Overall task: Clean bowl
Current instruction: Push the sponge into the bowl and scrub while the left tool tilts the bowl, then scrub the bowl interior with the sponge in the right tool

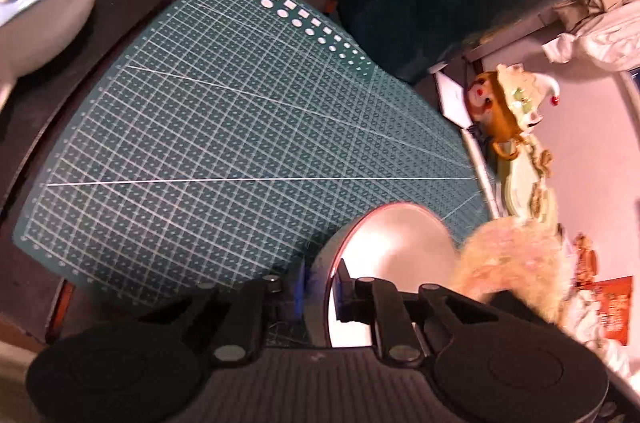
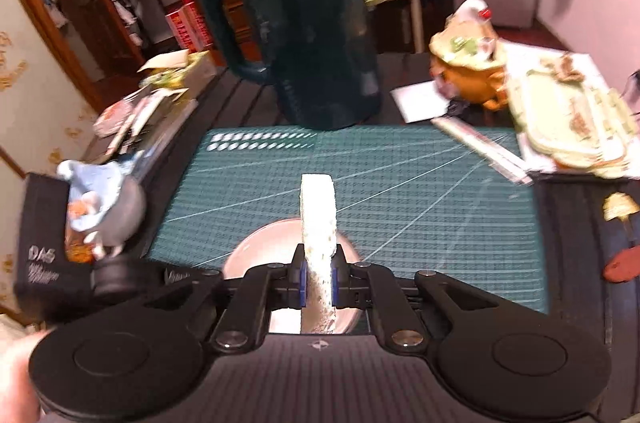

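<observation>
On the near edge of the green mat is the bowl, a round metal one with a reddish rim, so it has no long axis. In the left wrist view it is tilted, and its open inside faces toward the right side of the picture. In the right wrist view the bowl is seen from above, low behind the fingers, and mostly hidden by them. The sponge is a pale slab that stands on its edge, and its long axis runs away from the camera, over the bowl toward the kettle. The left view shows the sponge only as a blurred pale shape at the right rim of the bowl; I cannot tell if it touches the inside. The left view alone shows how the bowl is held: the left gripper is nearly closed on the rim, one blue pad outside the wall and one inside. The right gripper is narrow and clamps the sponge between its blue pads. Only the right view shows the whole kettle, dark green, standing at the far edge of the mat. A blue figurine is left of the mat, and an orange figurine is at the far right, beside a pale green tray.
</observation>
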